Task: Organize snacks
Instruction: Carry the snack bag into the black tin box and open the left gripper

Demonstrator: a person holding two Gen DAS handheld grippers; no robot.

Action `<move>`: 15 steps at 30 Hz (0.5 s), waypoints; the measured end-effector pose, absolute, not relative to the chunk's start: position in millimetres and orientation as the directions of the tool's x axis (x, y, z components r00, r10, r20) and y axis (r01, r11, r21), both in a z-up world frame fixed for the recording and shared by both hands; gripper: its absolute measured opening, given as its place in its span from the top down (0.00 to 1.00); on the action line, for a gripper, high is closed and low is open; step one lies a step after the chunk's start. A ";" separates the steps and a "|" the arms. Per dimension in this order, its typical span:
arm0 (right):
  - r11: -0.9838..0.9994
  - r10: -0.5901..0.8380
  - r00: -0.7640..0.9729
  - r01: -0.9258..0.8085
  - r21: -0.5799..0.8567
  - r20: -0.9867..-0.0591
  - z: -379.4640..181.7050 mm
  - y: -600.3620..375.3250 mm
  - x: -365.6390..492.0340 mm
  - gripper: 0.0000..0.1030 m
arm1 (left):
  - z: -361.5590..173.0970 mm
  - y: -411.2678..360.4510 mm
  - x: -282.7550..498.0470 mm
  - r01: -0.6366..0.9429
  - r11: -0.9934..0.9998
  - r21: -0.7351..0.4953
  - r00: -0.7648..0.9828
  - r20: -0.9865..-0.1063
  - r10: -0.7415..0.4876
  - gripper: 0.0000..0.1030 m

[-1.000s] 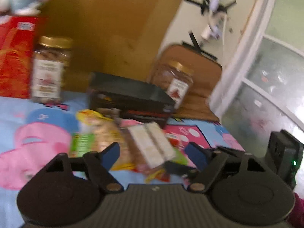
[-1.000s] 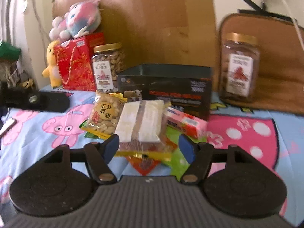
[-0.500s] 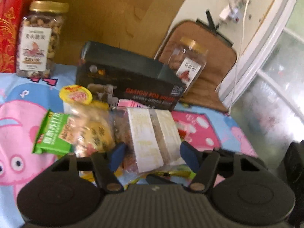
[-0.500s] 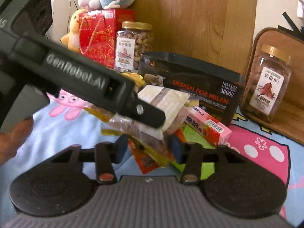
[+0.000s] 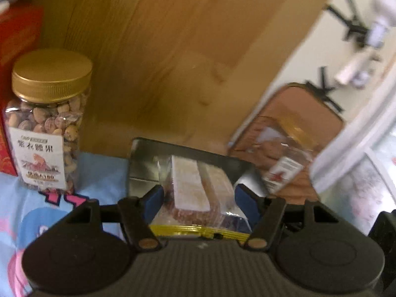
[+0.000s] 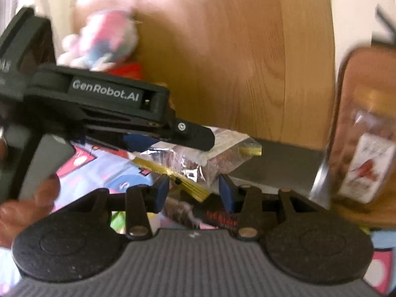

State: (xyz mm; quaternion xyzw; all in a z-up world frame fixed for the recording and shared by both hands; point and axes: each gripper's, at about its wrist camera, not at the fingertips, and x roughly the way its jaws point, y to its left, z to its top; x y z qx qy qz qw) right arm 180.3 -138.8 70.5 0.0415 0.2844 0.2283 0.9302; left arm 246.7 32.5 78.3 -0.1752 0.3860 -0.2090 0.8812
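Note:
My left gripper (image 5: 199, 199) is shut on a clear snack packet (image 5: 198, 190) with two white-topped bars and a gold edge, held above the open black box (image 5: 141, 163). In the right wrist view the left gripper (image 6: 158, 133) holds the same packet (image 6: 198, 158) over the box (image 6: 277, 168). My right gripper (image 6: 194, 193) is partly open just below the packet's gold edge, and I cannot tell if its blue fingers (image 6: 162, 191) touch the packet.
A gold-lidded nut jar (image 5: 47, 123) stands left of the box, beside a red gift box (image 5: 14, 49). A second nut jar (image 6: 366, 153) stands right, against a brown cushion (image 5: 309, 113). A wooden board (image 5: 173, 61) rises behind. A plush toy (image 6: 104, 39) sits at the back left.
My left gripper closed on the bar packet, lifted it off the snack pile and carried it over the black box. My right gripper moved in closer, under the packet.

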 end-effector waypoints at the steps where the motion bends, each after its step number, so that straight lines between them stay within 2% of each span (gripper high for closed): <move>1: 0.892 0.450 0.718 -0.396 0.220 -0.531 65.8 -135.9 189.1 0.54 | 74.1 32.1 252.2 0.228 0.857 -0.462 0.611 -0.617 -0.495 0.34; 2: 0.888 0.456 0.705 -0.399 0.227 -0.543 63.3 -133.9 195.2 0.47 | 70.4 31.1 257.2 0.223 0.863 -0.453 0.606 -0.630 -0.486 0.28; 5: 0.894 0.441 0.714 -0.400 0.200 -0.544 60.1 -129.1 195.0 0.38 | 65.2 30.9 257.4 0.254 0.871 -0.421 0.593 -0.644 -0.484 0.24; 7: 0.903 0.421 0.736 -0.394 0.171 -0.529 61.0 -129.8 189.5 0.38 | 70.2 37.9 248.5 0.279 0.856 -0.435 0.591 -0.625 -0.510 0.24; 10: 0.921 0.385 0.792 -0.364 0.138 -0.474 65.9 -136.3 163.9 0.38 | 89.1 65.9 215.5 0.340 0.811 -0.476 0.634 -0.521 -0.572 0.21; 12: 0.909 0.417 0.807 -0.381 0.172 -0.418 67.6 -147.5 136.3 0.39 | 92.9 90.6 189.3 0.348 0.806 -0.479 0.683 -0.459 -0.568 0.17; 15: 0.870 0.490 0.755 -0.451 0.197 -0.435 56.8 -135.7 114.3 0.39 | 76.5 110.4 170.5 0.287 0.834 -0.471 0.718 -0.471 -0.513 0.16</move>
